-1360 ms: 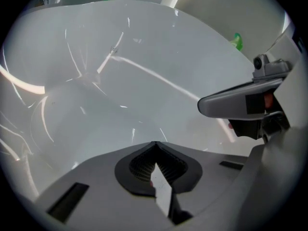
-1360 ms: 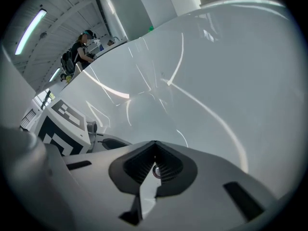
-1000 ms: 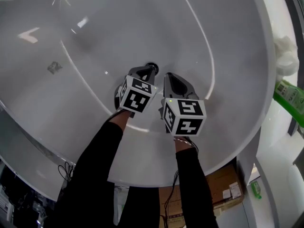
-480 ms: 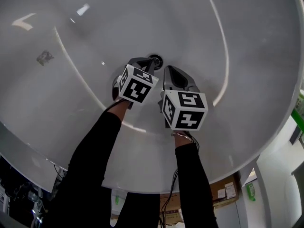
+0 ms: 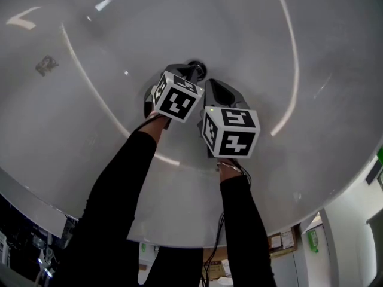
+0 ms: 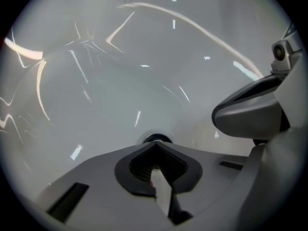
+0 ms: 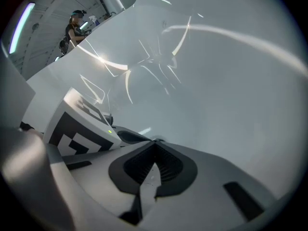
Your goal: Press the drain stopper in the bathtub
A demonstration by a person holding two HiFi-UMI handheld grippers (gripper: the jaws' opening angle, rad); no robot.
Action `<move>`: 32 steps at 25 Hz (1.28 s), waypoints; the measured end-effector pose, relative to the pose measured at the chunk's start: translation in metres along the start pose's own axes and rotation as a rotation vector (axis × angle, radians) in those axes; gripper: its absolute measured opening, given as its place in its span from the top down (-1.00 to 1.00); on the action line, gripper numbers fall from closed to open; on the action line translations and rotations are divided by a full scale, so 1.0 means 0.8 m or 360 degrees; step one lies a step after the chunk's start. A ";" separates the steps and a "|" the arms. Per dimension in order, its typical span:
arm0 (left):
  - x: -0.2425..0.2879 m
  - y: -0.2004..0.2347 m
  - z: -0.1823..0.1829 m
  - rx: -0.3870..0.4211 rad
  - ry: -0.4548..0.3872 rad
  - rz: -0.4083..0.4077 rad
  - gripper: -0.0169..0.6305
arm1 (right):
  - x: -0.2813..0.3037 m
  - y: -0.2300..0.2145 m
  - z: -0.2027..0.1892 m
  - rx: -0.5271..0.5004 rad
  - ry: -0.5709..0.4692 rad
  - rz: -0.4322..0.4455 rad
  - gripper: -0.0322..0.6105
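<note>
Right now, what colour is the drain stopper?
Dark, nearly black, with a shiny rim; the stopper shows best in the left gripper view.

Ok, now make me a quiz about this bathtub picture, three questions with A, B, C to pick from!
1. Where is the drain stopper?
A) just in front of the left gripper's tip
B) on a shelf
C) inside a bucket

2. What colour are the person's sleeves?
A) red
B) black
C) yellow

3. How are the left gripper's jaws?
A) wide apart
B) holding a sponge
C) closed together, empty

Answers:
1. A: the left gripper view shows it just past the tip.
2. B: both sleeves look black in the head view.
3. C: the tips meet with nothing between them.
</note>
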State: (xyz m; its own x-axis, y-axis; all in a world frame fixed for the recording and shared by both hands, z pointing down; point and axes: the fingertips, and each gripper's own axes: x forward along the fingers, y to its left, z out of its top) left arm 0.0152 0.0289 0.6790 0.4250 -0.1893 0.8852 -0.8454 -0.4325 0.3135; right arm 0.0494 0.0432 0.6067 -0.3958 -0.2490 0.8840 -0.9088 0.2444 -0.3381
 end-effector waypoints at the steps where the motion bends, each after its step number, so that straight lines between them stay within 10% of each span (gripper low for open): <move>1: 0.003 0.001 -0.002 -0.0004 0.0005 0.0000 0.92 | 0.002 -0.001 -0.002 -0.0002 0.0008 -0.0001 0.89; 32: 0.028 0.003 -0.025 -0.0090 0.0143 0.0080 0.92 | 0.014 -0.018 -0.033 0.0046 0.0082 -0.0061 0.89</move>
State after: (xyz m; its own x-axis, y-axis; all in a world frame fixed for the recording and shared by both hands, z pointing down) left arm 0.0161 0.0412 0.7063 0.3529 -0.1288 0.9268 -0.8831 -0.3732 0.2844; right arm 0.0615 0.0613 0.6298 -0.3538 -0.2090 0.9117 -0.9270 0.2080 -0.3121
